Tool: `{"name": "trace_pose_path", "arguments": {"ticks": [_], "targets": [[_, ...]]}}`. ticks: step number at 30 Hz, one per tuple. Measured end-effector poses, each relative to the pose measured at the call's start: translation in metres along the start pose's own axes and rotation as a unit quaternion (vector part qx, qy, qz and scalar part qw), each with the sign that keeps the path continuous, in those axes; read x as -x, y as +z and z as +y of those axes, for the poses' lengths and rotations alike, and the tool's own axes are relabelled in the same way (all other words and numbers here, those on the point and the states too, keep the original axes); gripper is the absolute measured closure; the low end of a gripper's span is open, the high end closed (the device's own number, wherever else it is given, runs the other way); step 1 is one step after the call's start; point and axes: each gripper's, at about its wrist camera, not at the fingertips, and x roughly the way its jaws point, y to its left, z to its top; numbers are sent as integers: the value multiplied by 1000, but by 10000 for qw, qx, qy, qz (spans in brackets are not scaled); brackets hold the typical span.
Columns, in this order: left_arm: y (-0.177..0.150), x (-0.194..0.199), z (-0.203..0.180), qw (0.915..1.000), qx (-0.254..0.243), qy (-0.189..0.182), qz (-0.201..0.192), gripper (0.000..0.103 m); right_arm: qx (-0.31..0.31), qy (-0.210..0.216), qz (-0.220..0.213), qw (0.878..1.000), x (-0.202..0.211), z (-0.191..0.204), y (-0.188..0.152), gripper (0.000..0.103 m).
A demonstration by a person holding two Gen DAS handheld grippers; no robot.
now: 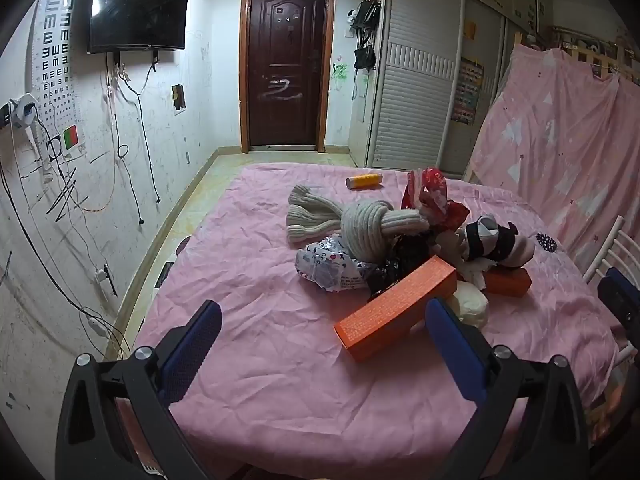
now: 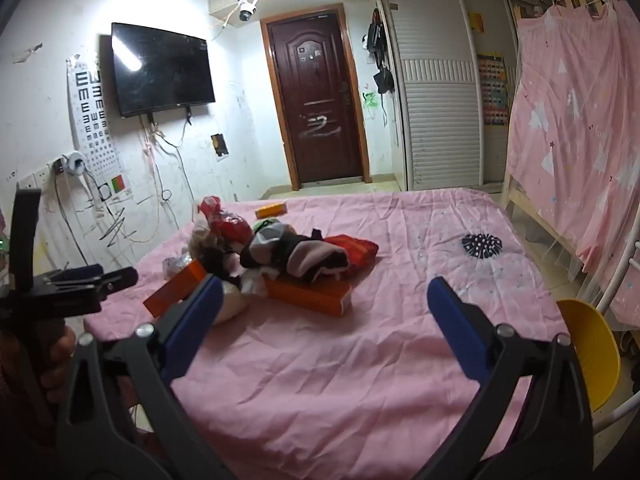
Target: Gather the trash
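Your pink-sheeted bed (image 1: 280, 360) carries a heap around the knotted beige knit scarf (image 1: 352, 220): long orange carton (image 1: 396, 308) just before it, yellow tube (image 1: 364, 181) beyond, while your left gripper (image 1: 320, 340) and right gripper (image 2: 324, 312) gape empty.

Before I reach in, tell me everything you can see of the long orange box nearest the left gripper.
The long orange box looks like a slim cardboard carton, bright orange with fine pale print along its side. It seems closed and undented. It lies flat on the pink sheet, running diagonally, its far end tucked against the dark crumpled wrapper and the pile. A pale round lump sits beside it on its right. The left gripper is open, apart from the box, though its right finger hides the box's edge.
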Motion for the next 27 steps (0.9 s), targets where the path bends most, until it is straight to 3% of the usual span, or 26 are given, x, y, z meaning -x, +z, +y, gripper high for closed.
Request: {"name": "trace_pose_path", "arguments": {"ticks": [27], "targets": [[-4,-3,1,10000,-27,41,8,8,34,-17,-4,10000,0,1,0,4]]}}
